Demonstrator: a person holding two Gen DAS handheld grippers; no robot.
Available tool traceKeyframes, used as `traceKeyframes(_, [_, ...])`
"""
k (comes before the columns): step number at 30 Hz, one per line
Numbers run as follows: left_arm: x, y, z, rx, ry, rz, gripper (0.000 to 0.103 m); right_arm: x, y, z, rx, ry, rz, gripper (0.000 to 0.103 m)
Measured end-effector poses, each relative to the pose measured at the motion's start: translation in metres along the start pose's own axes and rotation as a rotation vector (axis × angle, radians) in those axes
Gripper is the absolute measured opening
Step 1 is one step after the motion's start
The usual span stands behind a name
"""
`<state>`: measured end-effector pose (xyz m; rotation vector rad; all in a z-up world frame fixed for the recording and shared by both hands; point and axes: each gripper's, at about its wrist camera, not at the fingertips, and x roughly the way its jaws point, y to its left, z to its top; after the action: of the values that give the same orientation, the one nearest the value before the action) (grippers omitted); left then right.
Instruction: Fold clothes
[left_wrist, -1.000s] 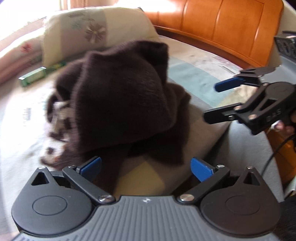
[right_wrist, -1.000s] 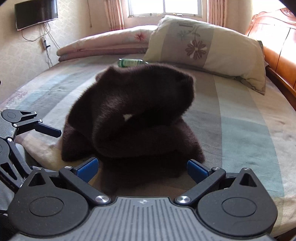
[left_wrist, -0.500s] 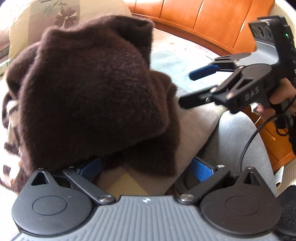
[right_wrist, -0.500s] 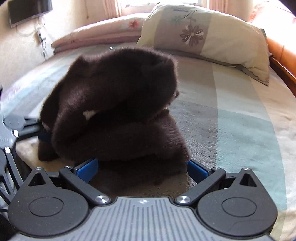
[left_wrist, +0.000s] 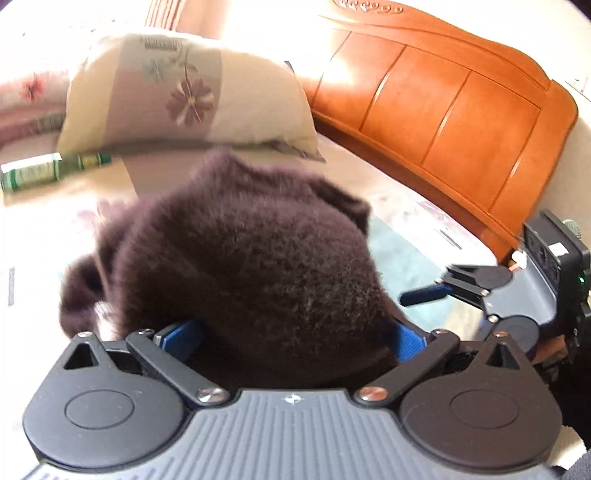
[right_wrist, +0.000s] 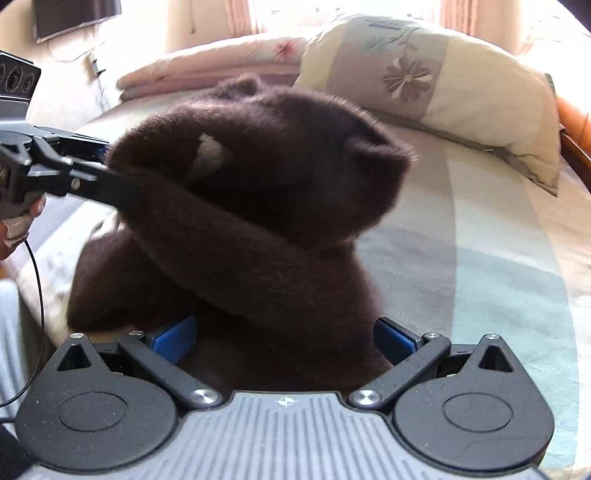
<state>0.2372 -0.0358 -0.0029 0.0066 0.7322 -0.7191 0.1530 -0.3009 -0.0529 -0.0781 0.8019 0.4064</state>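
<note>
A dark brown fuzzy sweater (left_wrist: 251, 273) lies bunched in a heap on the bed; it also fills the right wrist view (right_wrist: 258, 206). My left gripper (left_wrist: 291, 336) is open, its blue pads wide apart with the sweater's near edge bulging between them. My right gripper (right_wrist: 284, 336) is open too, the garment's lower fold between its pads. In the right wrist view the left gripper's fingers (right_wrist: 110, 184) push into the sweater from the left. In the left wrist view the right gripper (left_wrist: 443, 291) sits at the sweater's right side.
A floral pillow (left_wrist: 192, 92) and a green bottle (left_wrist: 44, 170) lie behind the sweater. The orange wooden headboard (left_wrist: 443, 99) runs along the right. A folded pink quilt (right_wrist: 207, 70) lies at the far end. The striped bedsheet (right_wrist: 480, 258) extends right.
Both grippers have moved in on the sweater from opposite sides, so its edges now sit between the open pads. The heap has been pushed up and bunched tighter.
</note>
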Motion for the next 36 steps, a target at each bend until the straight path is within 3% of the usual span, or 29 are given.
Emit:
traceKeyframes(6, [-0.007, -0.011, 0.021, 0.119, -0.01, 0.067, 0.103, -0.008, -0.007, -0.004, 0.049, -0.021, 0.002, 0.103])
traceKeyframes(9, [-0.011, -0.023, 0.015, 0.159, 0.0, 0.094, 0.103, -0.011, -0.007, -0.005, 0.055, -0.031, 0.002, 0.103])
traceKeyframes(18, [-0.04, -0.035, -0.016, 0.104, 0.04, 0.147, 0.102, -0.033, 0.011, -0.002, 0.019, -0.075, 0.007, 0.103])
traceKeyframes(23, [-0.042, -0.048, -0.016, 0.104, 0.049, 0.16, 0.102, -0.04, 0.015, -0.015, 0.051, -0.069, -0.01, 0.103])
traceKeyframes(27, [-0.04, -0.066, -0.003, 0.101, 0.0, 0.095, 0.102, -0.045, 0.015, -0.029, 0.076, -0.053, -0.026, 0.103])
traceKeyframes(30, [-0.034, -0.084, 0.004, 0.121, -0.005, -0.058, 0.102, -0.049, 0.01, -0.038, 0.098, -0.05, -0.041, 0.103])
traceKeyframes(32, [-0.023, -0.097, 0.008, 0.149, 0.016, -0.12, 0.102, -0.05, 0.005, -0.042, 0.12, -0.047, -0.046, 0.103])
traceKeyframes(36, [0.01, -0.097, 0.008, 0.152, 0.109, -0.091, 0.102, -0.049, -0.004, -0.048, 0.154, -0.04, -0.061, 0.103])
